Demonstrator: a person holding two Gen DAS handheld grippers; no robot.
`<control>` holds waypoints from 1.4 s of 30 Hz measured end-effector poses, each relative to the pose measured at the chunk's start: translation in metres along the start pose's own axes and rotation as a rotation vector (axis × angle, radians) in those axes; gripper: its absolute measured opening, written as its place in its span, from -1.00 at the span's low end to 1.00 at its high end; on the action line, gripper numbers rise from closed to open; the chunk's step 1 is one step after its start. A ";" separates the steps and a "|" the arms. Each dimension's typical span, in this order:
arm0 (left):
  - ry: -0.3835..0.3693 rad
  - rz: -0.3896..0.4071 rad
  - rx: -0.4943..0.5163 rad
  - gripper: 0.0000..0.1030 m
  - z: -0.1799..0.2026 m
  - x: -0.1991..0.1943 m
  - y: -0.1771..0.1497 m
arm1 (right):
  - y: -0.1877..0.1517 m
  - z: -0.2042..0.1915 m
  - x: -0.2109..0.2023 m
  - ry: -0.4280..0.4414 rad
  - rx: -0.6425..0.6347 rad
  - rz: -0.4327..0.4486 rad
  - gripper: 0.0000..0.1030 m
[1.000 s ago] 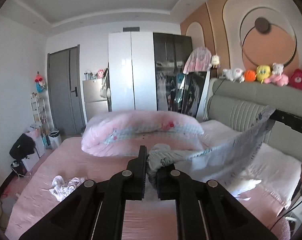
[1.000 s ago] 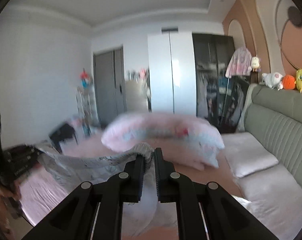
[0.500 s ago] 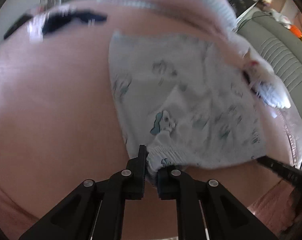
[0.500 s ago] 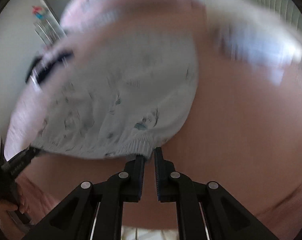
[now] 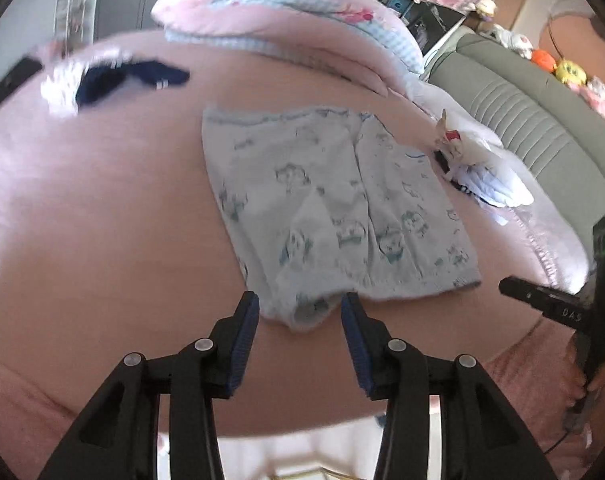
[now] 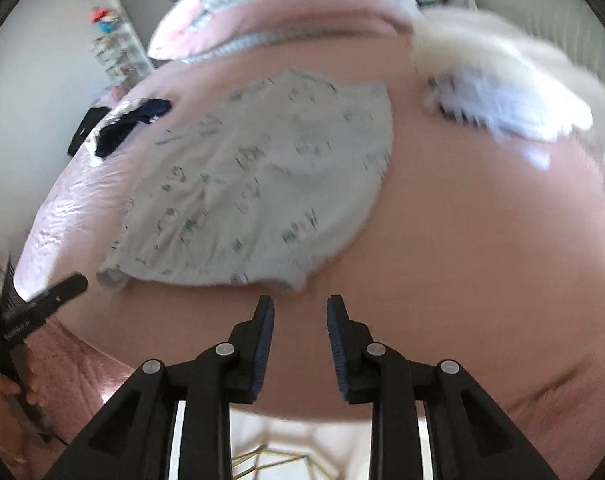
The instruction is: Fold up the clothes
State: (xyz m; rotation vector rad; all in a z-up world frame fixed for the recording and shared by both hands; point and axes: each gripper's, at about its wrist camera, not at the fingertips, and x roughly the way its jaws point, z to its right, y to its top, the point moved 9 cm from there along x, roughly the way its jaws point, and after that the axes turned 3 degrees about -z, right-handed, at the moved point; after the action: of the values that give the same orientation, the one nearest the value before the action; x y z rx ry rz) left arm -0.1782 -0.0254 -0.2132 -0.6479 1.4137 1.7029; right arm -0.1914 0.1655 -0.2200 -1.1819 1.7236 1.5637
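Observation:
A pale blue pair of printed shorts lies spread flat on the pink bed, waistband toward me. My left gripper stands open, its fingers either side of the near waistband corner, nothing pinched. In the right wrist view the same shorts lie flat and my right gripper is open just short of the other waistband corner, not touching it. The right gripper's finger shows at the right edge of the left wrist view, and the left gripper's finger at the left edge of the right wrist view.
A rolled pink and blue duvet lies across the far side of the bed. A navy and white heap of clothes sits far left. White folded clothes lie right of the shorts, by the grey headboard.
Both grippers swung down from holding the shorts stretched in the air, laid them flat on the bed, then opened and let go of the waistband.

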 end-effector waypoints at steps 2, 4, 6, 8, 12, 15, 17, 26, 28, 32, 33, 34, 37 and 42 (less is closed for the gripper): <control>0.045 -0.047 0.045 -0.24 0.001 0.018 0.006 | 0.017 -0.007 0.006 0.005 -0.062 -0.015 -0.49; 0.082 -0.102 0.066 -0.23 -0.005 0.040 0.002 | 0.025 -0.014 0.019 0.025 -0.126 -0.049 -0.49; 0.125 -0.131 0.078 -0.23 -0.013 0.057 -0.002 | 0.027 -0.009 0.042 -0.036 -0.166 -0.094 -0.49; 0.175 -0.100 0.068 -0.23 -0.022 0.062 -0.001 | 0.030 0.006 0.060 -0.147 -0.181 -0.101 -0.49; 0.188 -0.001 -0.025 -0.22 -0.037 0.046 0.016 | 0.010 0.031 0.043 -0.107 -0.054 -0.088 -0.49; 0.018 0.022 -0.089 -0.22 -0.030 0.024 0.017 | -0.019 0.052 0.019 -0.037 0.073 -0.096 -0.47; -0.018 0.055 -0.064 -0.22 -0.020 0.008 0.017 | -0.039 0.065 0.003 0.010 0.158 -0.101 -0.38; -0.150 -0.052 0.374 -0.22 0.129 0.052 -0.005 | -0.093 0.109 -0.062 0.129 0.405 -0.080 -0.30; -0.141 -0.072 0.468 -0.22 0.160 0.071 -0.008 | -0.095 0.115 -0.073 0.110 0.384 -0.059 -0.30; -0.083 -0.130 0.604 -0.22 0.197 0.106 -0.015 | -0.125 0.120 -0.090 0.150 0.371 -0.055 -0.30; -0.053 -0.137 0.634 -0.22 0.202 0.113 -0.015 | -0.134 0.121 -0.093 0.168 0.375 -0.060 -0.30; -0.033 -0.138 0.647 -0.22 0.206 0.118 -0.012 | -0.142 0.122 -0.096 0.186 0.379 -0.066 -0.30; 0.009 -0.123 0.633 -0.26 0.207 0.130 0.002 | -0.151 0.123 -0.104 0.226 0.388 -0.057 -0.30; -0.094 -0.185 0.550 -0.82 0.209 0.141 0.025 | -0.143 0.138 -0.100 0.283 0.422 -0.062 -0.30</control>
State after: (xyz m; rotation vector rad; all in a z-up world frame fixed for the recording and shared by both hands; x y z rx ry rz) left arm -0.2521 0.2113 -0.2625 -0.3686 1.6057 1.1128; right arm -0.0439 0.3313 -0.2354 -1.2602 2.0454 0.9599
